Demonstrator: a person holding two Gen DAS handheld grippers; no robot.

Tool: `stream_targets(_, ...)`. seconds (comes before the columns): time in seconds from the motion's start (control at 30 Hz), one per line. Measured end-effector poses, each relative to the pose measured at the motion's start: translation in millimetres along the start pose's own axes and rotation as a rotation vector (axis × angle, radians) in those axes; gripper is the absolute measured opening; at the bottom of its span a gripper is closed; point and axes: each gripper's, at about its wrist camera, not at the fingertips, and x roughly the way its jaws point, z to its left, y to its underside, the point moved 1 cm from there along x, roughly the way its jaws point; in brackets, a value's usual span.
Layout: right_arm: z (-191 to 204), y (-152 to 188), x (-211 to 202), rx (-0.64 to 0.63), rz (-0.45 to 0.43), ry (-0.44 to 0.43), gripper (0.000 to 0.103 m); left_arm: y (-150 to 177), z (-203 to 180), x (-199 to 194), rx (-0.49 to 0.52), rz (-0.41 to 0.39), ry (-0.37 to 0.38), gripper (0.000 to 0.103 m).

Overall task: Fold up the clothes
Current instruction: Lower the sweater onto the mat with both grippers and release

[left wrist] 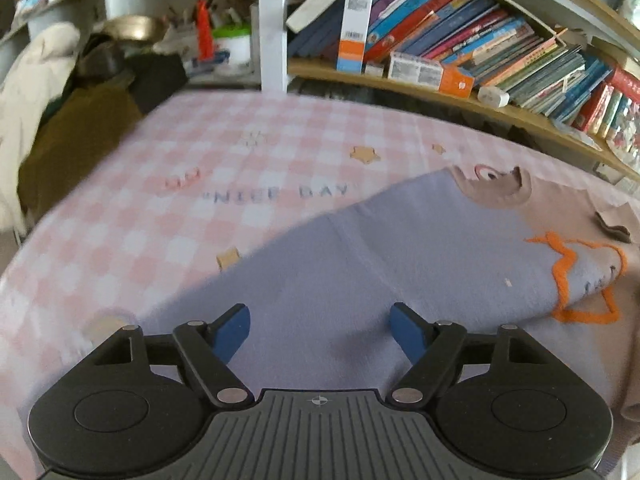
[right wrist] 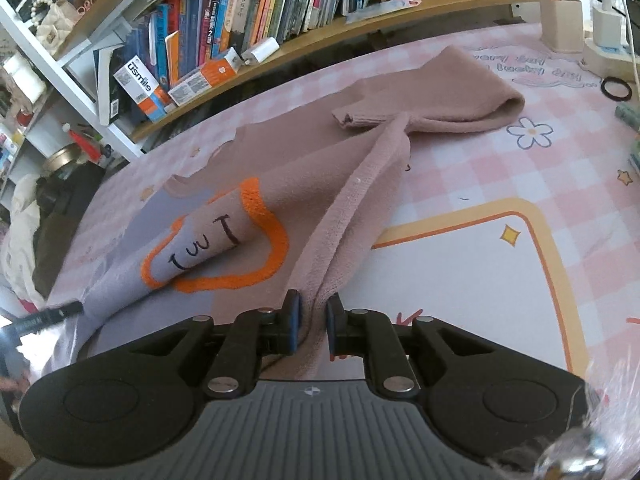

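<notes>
The right claw [right wrist: 312, 320] is clamped on a raised ridge of the sweater [right wrist: 360, 184], its blue pads pressing the brownish-pink knit from both sides so the hem runs up from the bench [right wrist: 460, 280] into the grip. The left claw [left wrist: 319, 330] hangs wide open above the lavender part of the same sweater [left wrist: 340, 264], its blue fingertips [left wrist: 234, 330] well apart with nothing between them. The sweater lies spread on the bench, over a pink checked cover [left wrist: 160, 208]. Only the right wrist view shows the sleeve [right wrist: 432, 92] folded back across the far side, and the orange outline [right wrist: 256, 248] curled over a lavender fold marked with dark strokes. Only the left wrist view shows the neckline [left wrist: 496, 188] and the words "NICE DAY" [left wrist: 280, 194] printed on the cover. Beyond the bench runs a shelf of books [right wrist: 256, 12]; a box [right wrist: 140, 88] there reads "USmile". A white charger [right wrist: 608, 24] and a black ring [right wrist: 618, 89] sit at the far right.
</notes>
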Motion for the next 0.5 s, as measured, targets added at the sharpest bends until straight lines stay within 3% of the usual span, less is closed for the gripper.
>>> stream_targets(0.1, 3, 4, 3, -0.019, 0.011, 0.039, 0.012, -13, 3, 10, 0.068, -0.005, -0.005, 0.079)
stream_targets(0.43, 16, 9, 8, -0.028, 0.003, 0.121, 0.013, -33, 16, 59, 0.123, 0.055, 0.070, 0.079)
stream_targets(0.47, 17, 10, 8, -0.026, 0.001, 0.129, 0.013, -32, 17, 61, 0.130, 0.061, 0.083, 0.076)
stream_targets(0.5, 18, 10, 8, -0.024, 0.000, 0.137, 0.013, -30, 18, 62, 0.132, 0.064, 0.102, 0.067)
